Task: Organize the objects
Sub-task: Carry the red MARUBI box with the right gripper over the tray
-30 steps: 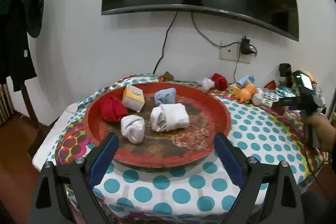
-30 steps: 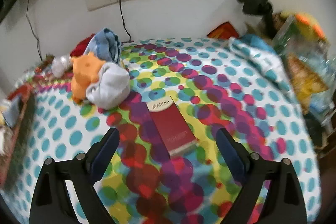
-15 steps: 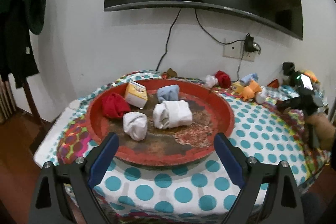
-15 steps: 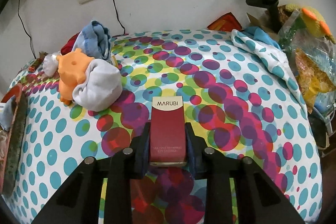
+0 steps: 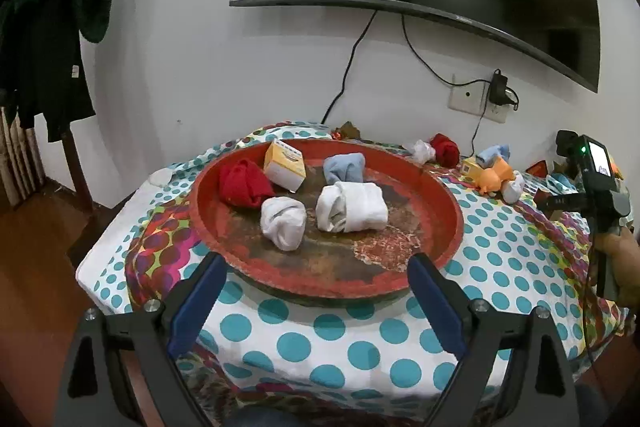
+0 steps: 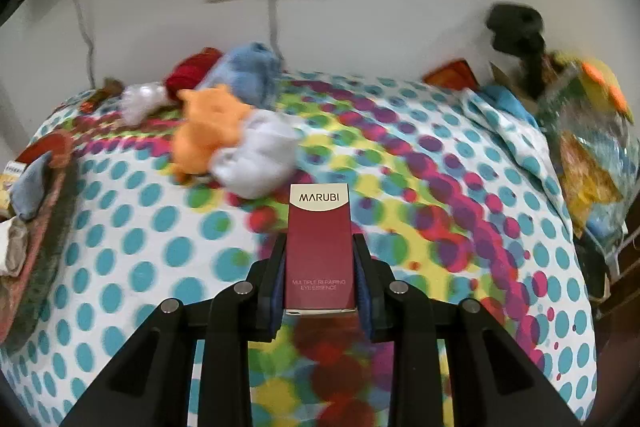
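Observation:
My right gripper point(image 6: 320, 247) is shut on a dark red MARUBI box point(image 6: 319, 243) and holds it lifted over the dotted tablecloth. My left gripper point(image 5: 316, 275) is open and empty, at the near rim of a round red tray point(image 5: 448, 239). The tray holds a red sock roll point(image 5: 242, 185), two white sock rolls point(image 5: 352, 207), a blue sock roll point(image 5: 345, 166) and a yellow-white box point(image 5: 284, 165). The right gripper's body and hand show at the right of the left wrist view point(image 5: 600, 195).
Loose on the table behind the tray lie an orange toy point(image 6: 208, 131), a white sock point(image 6: 256, 159), a blue sock point(image 6: 248, 71), a red sock point(image 6: 192, 71) and a small white bundle point(image 6: 140, 99). Bags point(image 6: 588, 147) crowd the right edge. Wall socket and cables stand behind.
My right gripper closed on the red box, which lay on the cloth between open fingers, and has lifted it. My left gripper drew back a little from the tray.

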`<action>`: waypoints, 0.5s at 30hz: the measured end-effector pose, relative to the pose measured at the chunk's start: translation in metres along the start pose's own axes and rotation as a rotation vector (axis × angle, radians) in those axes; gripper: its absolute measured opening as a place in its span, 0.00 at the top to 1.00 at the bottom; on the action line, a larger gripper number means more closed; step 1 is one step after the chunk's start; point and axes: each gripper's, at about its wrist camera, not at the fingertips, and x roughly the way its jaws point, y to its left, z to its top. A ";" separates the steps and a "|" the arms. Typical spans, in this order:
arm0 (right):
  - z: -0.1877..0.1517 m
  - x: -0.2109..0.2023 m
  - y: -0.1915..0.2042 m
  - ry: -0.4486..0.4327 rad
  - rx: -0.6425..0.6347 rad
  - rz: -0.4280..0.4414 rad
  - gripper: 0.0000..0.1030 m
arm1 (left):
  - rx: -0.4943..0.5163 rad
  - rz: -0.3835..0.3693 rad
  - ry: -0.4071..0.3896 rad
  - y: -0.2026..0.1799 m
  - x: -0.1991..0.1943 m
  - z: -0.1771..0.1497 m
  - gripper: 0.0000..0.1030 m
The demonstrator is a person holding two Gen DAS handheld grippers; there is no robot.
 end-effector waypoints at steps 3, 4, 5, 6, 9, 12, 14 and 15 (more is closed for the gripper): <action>0.003 -0.010 0.020 -0.017 -0.019 0.031 0.73 | 0.003 0.003 -0.005 0.000 -0.001 0.000 0.09; 0.004 -0.013 0.028 -0.021 -0.031 0.041 0.73 | 0.006 0.006 -0.007 0.000 -0.002 0.001 0.09; 0.005 -0.016 0.036 -0.025 -0.045 0.047 0.73 | 0.007 0.005 -0.007 0.000 -0.002 0.001 0.09; 0.006 -0.020 0.045 -0.029 -0.060 0.052 0.73 | 0.008 0.006 -0.005 0.000 -0.002 0.000 0.09; 0.008 -0.031 0.068 -0.045 -0.085 0.087 0.73 | 0.006 0.006 -0.003 0.001 -0.002 0.001 0.09; 0.011 -0.043 0.092 -0.067 -0.118 0.122 0.73 | 0.005 0.014 -0.007 0.002 -0.002 0.002 0.09; 0.014 -0.052 0.110 -0.080 -0.146 0.148 0.73 | 0.002 0.021 -0.008 0.003 -0.002 0.002 0.09; 0.015 -0.056 0.118 -0.089 -0.158 0.160 0.73 | 0.001 0.025 -0.010 0.004 -0.001 0.002 0.09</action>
